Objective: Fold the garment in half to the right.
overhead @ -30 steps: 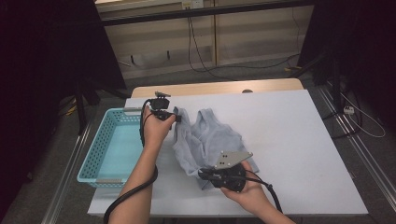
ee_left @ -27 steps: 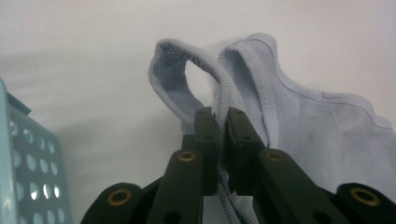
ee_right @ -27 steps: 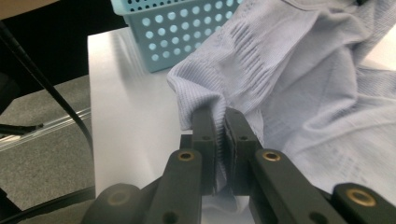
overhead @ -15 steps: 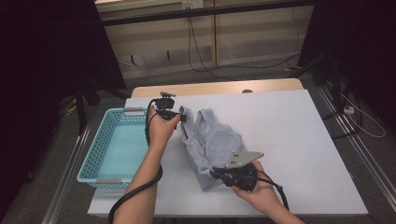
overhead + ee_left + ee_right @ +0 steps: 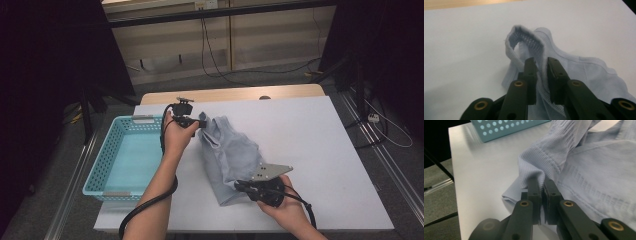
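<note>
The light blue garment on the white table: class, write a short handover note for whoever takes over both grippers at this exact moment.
Left gripper: jaws have just been opening, with the ribbed strap edge of the light blue garment between them; the pads look off the cloth.
Right gripper: shut on the garment's near hem, pinching a fold of ribbed fabric.
Things: the garment lies folded lengthways on the white table, beside the teal basket, which stands at the table's left edge.
Done: one lengthwise fold, by the look of it.
Left: probably finish folding, then move it to the basket.
</note>
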Tool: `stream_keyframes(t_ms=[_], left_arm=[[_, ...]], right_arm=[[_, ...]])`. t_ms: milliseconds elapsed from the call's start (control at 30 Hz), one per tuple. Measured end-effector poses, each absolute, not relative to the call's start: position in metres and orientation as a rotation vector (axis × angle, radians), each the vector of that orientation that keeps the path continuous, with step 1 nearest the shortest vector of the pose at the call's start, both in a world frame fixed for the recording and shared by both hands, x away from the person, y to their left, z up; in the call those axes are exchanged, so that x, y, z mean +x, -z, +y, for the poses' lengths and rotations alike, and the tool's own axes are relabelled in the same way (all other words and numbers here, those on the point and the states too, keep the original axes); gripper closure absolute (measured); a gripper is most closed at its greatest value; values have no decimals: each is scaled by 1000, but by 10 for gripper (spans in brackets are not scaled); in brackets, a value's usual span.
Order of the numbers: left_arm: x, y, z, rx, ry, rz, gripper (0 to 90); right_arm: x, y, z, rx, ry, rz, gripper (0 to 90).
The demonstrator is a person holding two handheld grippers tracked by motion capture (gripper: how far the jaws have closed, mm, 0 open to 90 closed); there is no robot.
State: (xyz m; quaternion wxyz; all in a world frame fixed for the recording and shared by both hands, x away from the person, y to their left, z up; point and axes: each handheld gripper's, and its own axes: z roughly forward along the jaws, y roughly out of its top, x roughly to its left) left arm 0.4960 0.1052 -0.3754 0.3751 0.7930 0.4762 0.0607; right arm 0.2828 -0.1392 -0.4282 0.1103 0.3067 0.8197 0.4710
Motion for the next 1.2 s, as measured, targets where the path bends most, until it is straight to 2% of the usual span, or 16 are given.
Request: stream_keyframes(t_ms=[67, 367, 533, 867, 1200], left_arm=[[496, 375, 103, 2022, -167, 1203, 746], [495, 371, 104, 2013, -235, 1162, 450], [491, 377, 111, 2032, -245, 1172, 362], [477, 389, 113, 2049, -271, 1171, 300], [464, 399, 110, 2052, -281, 1153, 294]], right_arm=[[283, 429, -142, 922, -1382, 2399, 859], [282, 434, -155, 1004, -1331, 2376, 858], [283, 437, -160, 1054, -1313, 2373, 856], [286, 438, -164, 1093, -1299, 2373, 848], [289, 436, -175, 1127, -1241, 2352, 852]])
